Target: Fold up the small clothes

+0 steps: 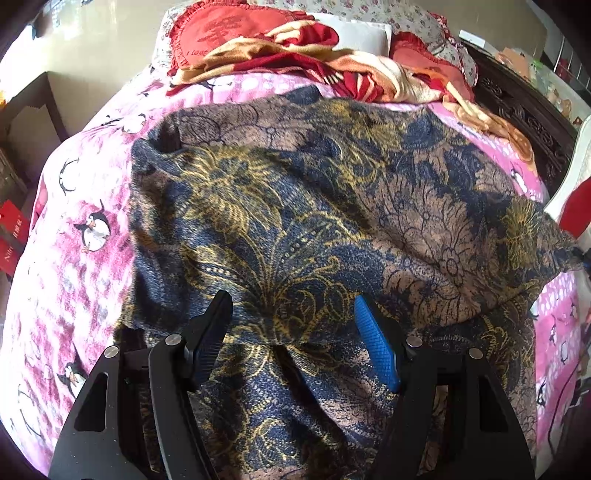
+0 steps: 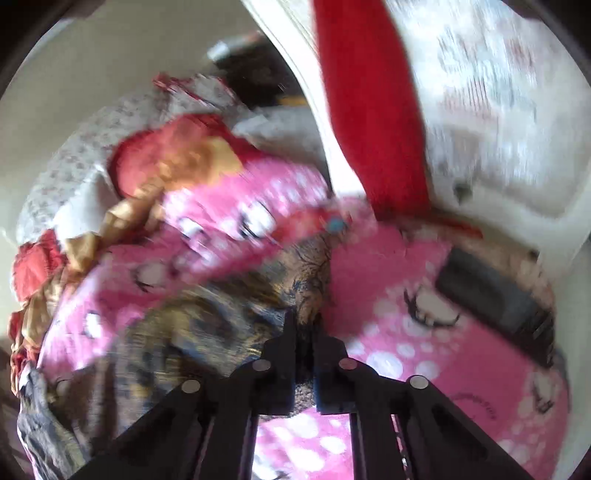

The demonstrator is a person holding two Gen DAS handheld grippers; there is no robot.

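1. Left wrist view: the left gripper (image 1: pixel 291 325) hovers low over the garment (image 1: pixel 314 221), its jaws spread wide with nothing between them but cloth lying underneath. One blue pad (image 1: pixel 376 347) shows on the right-hand finger.
2. The garment, dark blue with gold and brown floral print, lies spread and rumpled across the middle of the bed, on a pink blanket (image 1: pixel 74 229) printed with penguins.
3. Its right corner is lifted off the blanket and stretched toward the frame's right edge.
4. Beyond the garment, at the head of the bed, sit a red cushion (image 1: pixel 214 33), a crumpled red and cream blanket (image 1: pixel 332 70) and a white pillow (image 1: pixel 365 35). A dark carved bed frame (image 1: pixel 524 114) runs along the right side.
5. Right wrist view, heavily blurred: the right gripper (image 2: pixel 304 321) has its jaws narrowed onto a corner of the garment (image 2: pixel 306 280), with cloth pinched between them.
6. The rest of the garment (image 2: pixel 166 332) trails away to the left over the pink blanket (image 2: pixel 406 332).
7. A dark flat object (image 2: pixel 495 302) lies on the blanket to the right; what it is cannot be told. A red cloth (image 2: pixel 369 110) hangs behind.
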